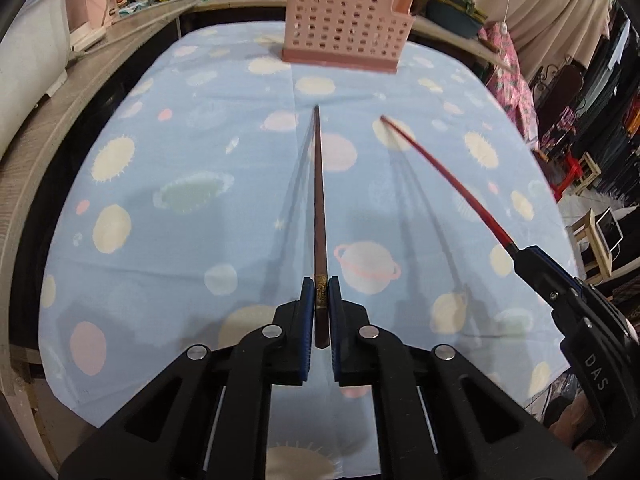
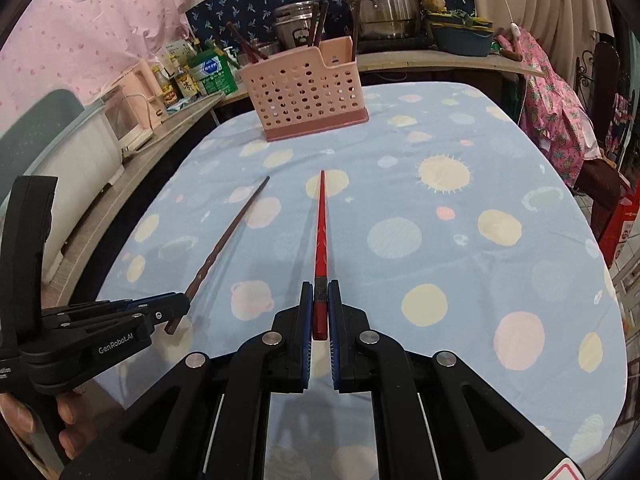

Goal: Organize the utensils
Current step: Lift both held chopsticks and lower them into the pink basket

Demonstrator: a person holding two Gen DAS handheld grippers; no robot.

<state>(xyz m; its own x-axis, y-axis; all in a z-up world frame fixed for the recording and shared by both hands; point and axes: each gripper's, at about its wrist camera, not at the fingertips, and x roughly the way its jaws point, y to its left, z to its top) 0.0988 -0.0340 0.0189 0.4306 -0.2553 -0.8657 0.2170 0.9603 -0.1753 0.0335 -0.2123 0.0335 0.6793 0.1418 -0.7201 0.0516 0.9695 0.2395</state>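
My left gripper (image 1: 320, 292) is shut on a dark brown chopstick (image 1: 318, 200), held above the table and pointing toward the pink perforated utensil holder (image 1: 344, 28) at the far end. My right gripper (image 2: 320, 294) is shut on a red chopstick (image 2: 321, 232), also pointing at the holder (image 2: 304, 96). In the left wrist view the right gripper (image 1: 532, 260) holds the red chopstick (image 1: 444, 172) at right. In the right wrist view the left gripper (image 2: 176, 308) holds the brown chopstick (image 2: 228, 236) at left. Several chopsticks stand in the holder.
The table wears a light blue cloth with planets (image 2: 440, 240). A wooden shelf (image 1: 60, 128) runs along the left with bottles and a white appliance (image 2: 80, 160). Steel pots (image 2: 380, 4) and a basin sit behind the holder. Clothes hang at right.
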